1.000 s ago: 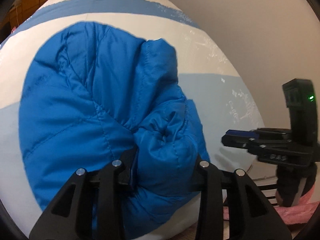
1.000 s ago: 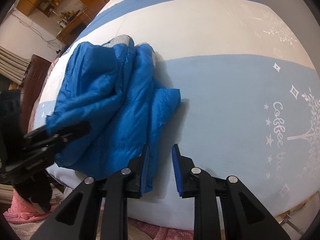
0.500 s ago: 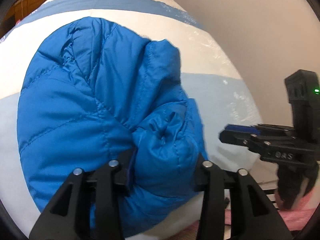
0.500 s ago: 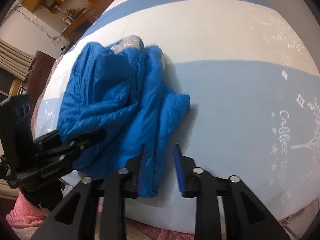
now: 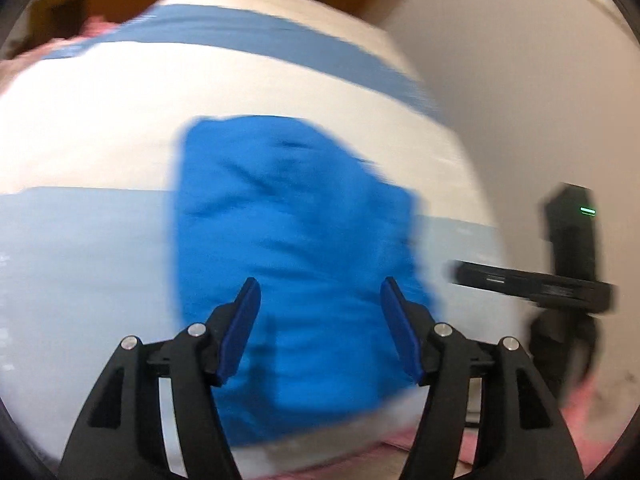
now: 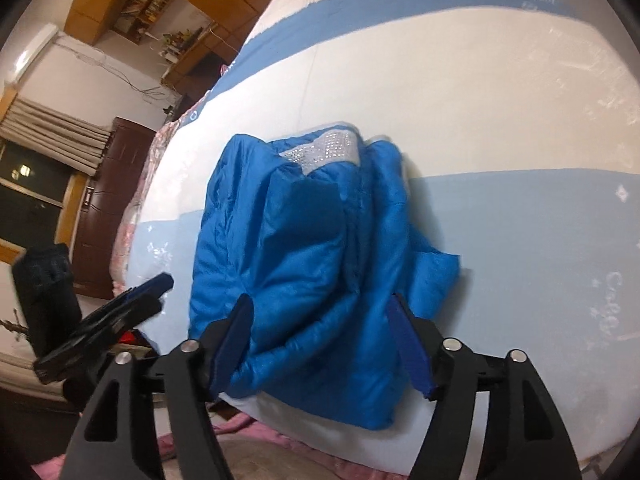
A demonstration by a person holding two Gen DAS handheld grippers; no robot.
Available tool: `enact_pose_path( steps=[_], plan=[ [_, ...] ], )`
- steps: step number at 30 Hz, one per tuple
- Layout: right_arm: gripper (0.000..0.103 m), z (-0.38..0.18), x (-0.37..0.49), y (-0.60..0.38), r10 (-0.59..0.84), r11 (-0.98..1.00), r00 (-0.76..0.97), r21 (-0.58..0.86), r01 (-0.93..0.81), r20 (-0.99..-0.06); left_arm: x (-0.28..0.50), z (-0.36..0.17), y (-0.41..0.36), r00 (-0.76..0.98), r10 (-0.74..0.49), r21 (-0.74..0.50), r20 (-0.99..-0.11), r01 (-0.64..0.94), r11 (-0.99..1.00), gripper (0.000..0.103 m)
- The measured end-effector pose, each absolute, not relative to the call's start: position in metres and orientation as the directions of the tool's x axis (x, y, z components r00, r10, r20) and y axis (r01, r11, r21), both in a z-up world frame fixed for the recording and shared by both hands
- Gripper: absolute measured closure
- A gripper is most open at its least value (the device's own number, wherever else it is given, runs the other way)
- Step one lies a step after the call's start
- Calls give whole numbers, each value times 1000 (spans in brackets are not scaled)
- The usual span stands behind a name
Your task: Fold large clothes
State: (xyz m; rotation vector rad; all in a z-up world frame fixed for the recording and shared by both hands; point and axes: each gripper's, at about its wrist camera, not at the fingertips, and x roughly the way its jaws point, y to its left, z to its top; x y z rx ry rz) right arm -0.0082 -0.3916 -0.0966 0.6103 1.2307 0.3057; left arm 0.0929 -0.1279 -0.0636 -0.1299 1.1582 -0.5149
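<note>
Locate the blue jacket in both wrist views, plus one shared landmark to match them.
Left wrist: blue jacket fills the centre, blurred, beyond the open left hand-held gripper, on the bed.
Right wrist: the jacket sits centre, its silver sparkly collar at the top, beyond the open right hand-held gripper.
Shared landmark: the dark blue stripe across the bedcover, beyond the jacket in both views.
</note>
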Motion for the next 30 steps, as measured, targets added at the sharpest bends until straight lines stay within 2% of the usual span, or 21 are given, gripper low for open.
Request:
enact_pose_path(
  steps=[6, 12, 14, 15, 17, 20, 30],
  plan=[
    [32, -121, 29, -382, 541, 801, 263, 585, 128, -798, 123, -94, -116, 316, -345, -285, -884, 221, 933, 45],
    [32, -148, 57, -369, 541, 808, 194, 570, 149, -818, 128, -104, -114, 294, -350, -293, -889, 222, 930, 44],
    [48, -150, 61, -363, 558, 800, 189, 585, 135, -808, 131, -104, -106, 291, -359, -303, -887, 219, 927, 44],
    [52, -151, 61, -361, 561, 800, 187, 586, 128, -807, 130, -104, -112, 289, -359, -305, -887, 217, 927, 43],
    [73, -146, 61, -353, 547, 815, 196, 571, 94, -814, 136, -109, -110, 284, -365, -313, -887, 213, 926, 43],
    [88, -134, 58, -353, 576, 795, 223, 602, 72, -787, 138, -108, -108, 283, -369, -317, -886, 212, 924, 44],
    [93, -69, 9, -387, 574, 773, 385, 633, 35, -723, 123, -69, -119, 294, -444, -360, -847, 298, 884, 44]
  ],
)
